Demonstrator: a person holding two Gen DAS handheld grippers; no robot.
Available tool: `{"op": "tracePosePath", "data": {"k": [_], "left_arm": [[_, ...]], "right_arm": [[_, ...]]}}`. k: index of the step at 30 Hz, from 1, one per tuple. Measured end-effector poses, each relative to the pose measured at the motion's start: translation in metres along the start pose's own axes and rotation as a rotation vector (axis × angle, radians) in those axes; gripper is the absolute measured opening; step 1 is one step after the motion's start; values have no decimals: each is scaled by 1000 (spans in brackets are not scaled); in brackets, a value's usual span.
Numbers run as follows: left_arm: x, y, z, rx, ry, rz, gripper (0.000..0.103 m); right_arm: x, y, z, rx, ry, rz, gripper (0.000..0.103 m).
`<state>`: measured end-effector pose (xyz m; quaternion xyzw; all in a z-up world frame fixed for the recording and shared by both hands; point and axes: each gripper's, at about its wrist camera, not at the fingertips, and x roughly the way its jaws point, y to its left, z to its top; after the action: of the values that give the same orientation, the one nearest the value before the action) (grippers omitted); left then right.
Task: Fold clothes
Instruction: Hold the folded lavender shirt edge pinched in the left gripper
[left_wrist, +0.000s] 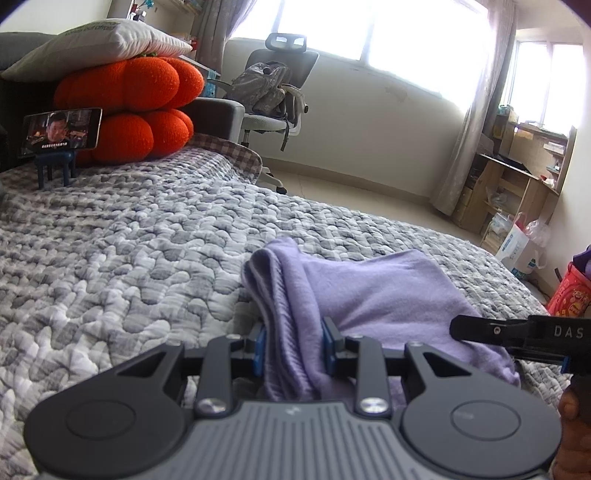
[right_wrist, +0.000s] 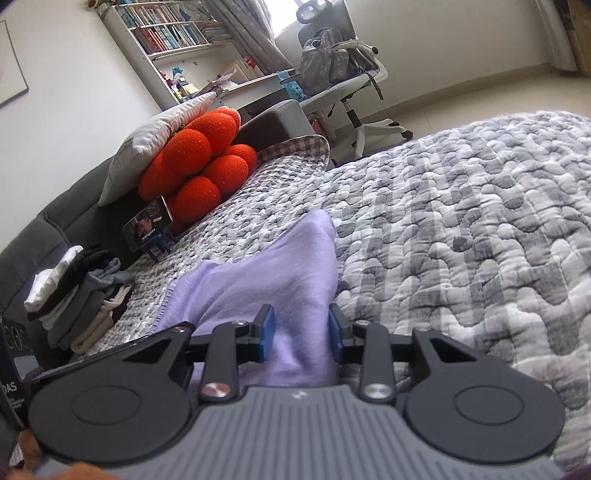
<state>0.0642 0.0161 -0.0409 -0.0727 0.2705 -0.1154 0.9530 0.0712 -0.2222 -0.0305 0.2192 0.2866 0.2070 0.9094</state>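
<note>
Holding the purple garment (left_wrist: 369, 291) on the bed (left_wrist: 129, 240), my left gripper (left_wrist: 293, 345) pinching its ribbed edge, right gripper (right_wrist: 302, 334) pinching the opposite bunch. Cloth stretches ahead of both grippers, equally near.

Left wrist view: garment (left_wrist: 369, 291) lies on the quilt (left_wrist: 129, 240) at 6 o'clock, a bunched fold between the left gripper's (left_wrist: 293, 345) jaws. Phone on stand (left_wrist: 61, 131) at 10 o'clock, cushions (left_wrist: 129, 107) behind it, pillow (left_wrist: 99, 42) on top. Office chair (left_wrist: 275, 92) at 12 o'clock, off the bed. Right wrist view: clothes stack (right_wrist: 77, 295) at 9 o'clock.
</note>
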Motion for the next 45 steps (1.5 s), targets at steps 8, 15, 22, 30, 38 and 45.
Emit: {"op": "tracePosePath", "data": {"k": [8,15,22,30,38,45], "left_arm": [[0,-3,0,5,-4,7,30],[0,-4,-1,14,-8,12,30],[0,-4,-1,18,-10,16,30],[-1,-5,-1,17,-12,18,30],[-1,-5,-2,16,-12,18,30],[-1,-5,-2,11,-11,15,30]], "right_arm": [[3,5,0,-31,2,-13,36],[5,7,-2,-53,-1,-27,36],[5,8,-3,-61,-3,-34,35],[6,10,-4,-71,-3,-41,36],[7,12,-6,-93,-5,-55,36],[7,13,-7,-99,-5,-59,36]]}}
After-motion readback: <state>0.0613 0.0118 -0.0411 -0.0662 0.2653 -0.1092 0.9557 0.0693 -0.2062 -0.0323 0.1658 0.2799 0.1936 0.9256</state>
